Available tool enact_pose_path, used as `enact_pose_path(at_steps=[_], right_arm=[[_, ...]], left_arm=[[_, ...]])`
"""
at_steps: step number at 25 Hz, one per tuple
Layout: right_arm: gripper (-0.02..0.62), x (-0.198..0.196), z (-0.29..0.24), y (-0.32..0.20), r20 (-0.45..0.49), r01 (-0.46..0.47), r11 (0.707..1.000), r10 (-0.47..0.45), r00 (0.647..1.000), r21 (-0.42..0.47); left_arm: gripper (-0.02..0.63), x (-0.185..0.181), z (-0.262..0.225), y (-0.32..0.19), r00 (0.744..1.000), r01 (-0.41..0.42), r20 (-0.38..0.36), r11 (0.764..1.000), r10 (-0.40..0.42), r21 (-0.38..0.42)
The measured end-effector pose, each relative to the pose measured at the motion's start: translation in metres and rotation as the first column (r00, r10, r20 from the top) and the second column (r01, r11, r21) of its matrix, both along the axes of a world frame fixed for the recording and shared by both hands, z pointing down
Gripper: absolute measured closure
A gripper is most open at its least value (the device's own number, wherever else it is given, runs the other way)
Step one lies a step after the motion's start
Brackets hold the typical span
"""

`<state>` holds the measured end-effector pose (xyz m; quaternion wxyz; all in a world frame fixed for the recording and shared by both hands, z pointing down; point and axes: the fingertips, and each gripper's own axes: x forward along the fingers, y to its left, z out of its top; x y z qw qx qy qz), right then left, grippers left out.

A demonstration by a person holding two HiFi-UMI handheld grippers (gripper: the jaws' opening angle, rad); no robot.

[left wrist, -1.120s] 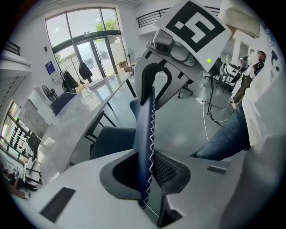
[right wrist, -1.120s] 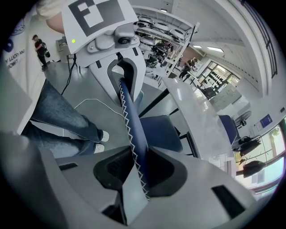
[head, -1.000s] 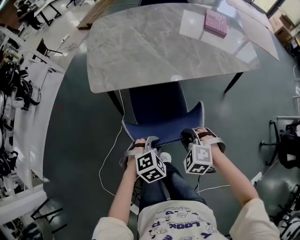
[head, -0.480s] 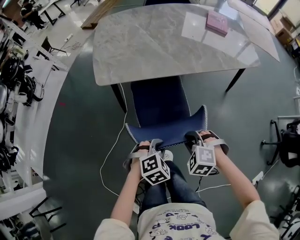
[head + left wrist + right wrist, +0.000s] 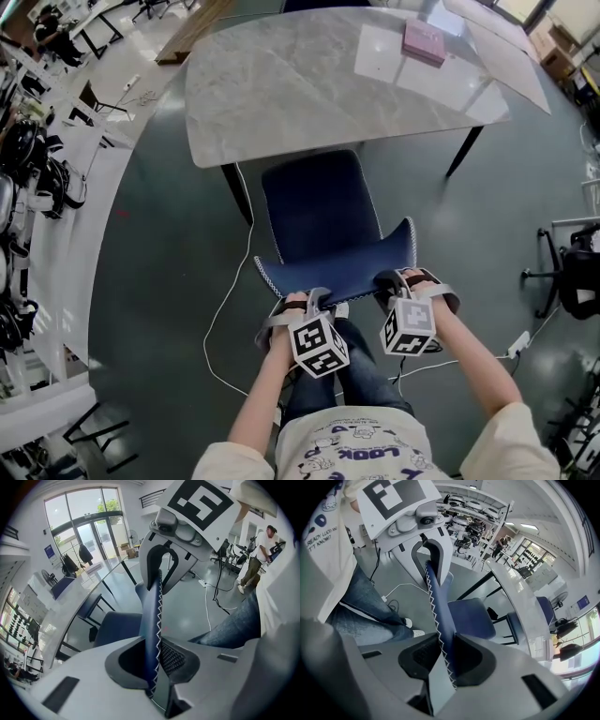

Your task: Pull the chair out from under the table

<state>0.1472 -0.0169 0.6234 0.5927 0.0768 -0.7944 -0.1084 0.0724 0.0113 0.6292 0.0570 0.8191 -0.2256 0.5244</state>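
At six o'clock the left gripper (image 5: pixel 312 300) and right gripper (image 5: pixel 397 280) each clamp the backrest's top edge of the blue chair (image 5: pixel 315 204), its seat nearly all out from under the grey table (image 5: pixel 300 84) at twelve, with a pink box (image 5: pixel 424 42) at one.

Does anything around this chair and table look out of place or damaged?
Nothing looks damaged or spilled. The only untidy thing is a loose white cable trailing across the floor beside the blue chair.
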Motion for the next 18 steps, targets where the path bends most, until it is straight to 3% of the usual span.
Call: enact_pose_path(at_steps=[18], right_arm=[[0.495, 0.019, 0.005, 0.087, -0.017, -0.034, 0.999, 0.034, 0.999, -0.025]], left_arm=[[0.528, 0.019, 0.004, 0.085, 0.999, -0.036, -0.005, 0.999, 0.036, -0.026]])
